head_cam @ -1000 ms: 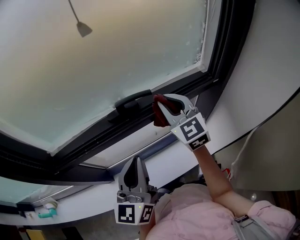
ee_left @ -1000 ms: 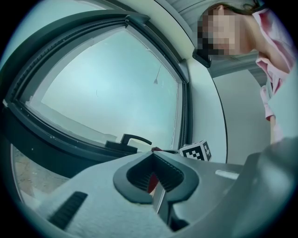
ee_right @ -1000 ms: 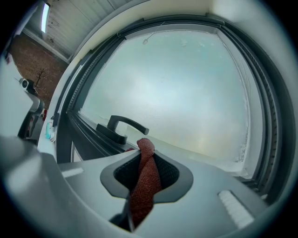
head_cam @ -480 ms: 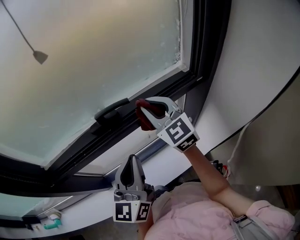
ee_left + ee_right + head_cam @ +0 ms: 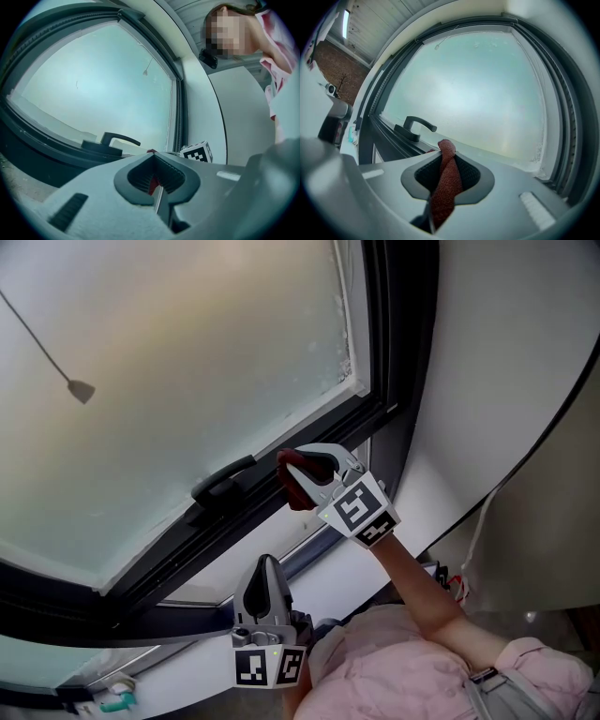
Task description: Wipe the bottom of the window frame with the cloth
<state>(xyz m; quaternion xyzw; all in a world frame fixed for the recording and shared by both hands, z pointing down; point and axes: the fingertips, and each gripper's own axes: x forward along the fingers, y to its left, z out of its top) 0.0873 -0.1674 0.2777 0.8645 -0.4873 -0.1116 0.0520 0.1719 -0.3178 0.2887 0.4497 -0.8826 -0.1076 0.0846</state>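
A dark red cloth (image 5: 296, 487) is clamped in my right gripper (image 5: 300, 472), which is shut on it. The cloth's end sits against the dark bottom window frame (image 5: 169, 549), just right of the black handle (image 5: 222, 481). In the right gripper view the twisted cloth (image 5: 446, 180) rises between the jaws of the right gripper (image 5: 443, 187), with the handle (image 5: 417, 125) beyond to the left. My left gripper (image 5: 266, 565) hangs lower, over the white sill, shut and empty. In the left gripper view the left gripper (image 5: 156, 182) points at the handle (image 5: 112, 139).
Frosted glass (image 5: 187, 362) fills the upper left, and a small pull (image 5: 82, 390) shows through it. The frame's dark upright (image 5: 398, 334) and a white wall (image 5: 506, 381) lie right. A teal object (image 5: 117, 699) sits at the lower left. My pink sleeve (image 5: 412, 652) is below.
The head view has swung, so the window sits further left. The right gripper stays at the frame beside the handle with the cloth. The left gripper has hardly moved.
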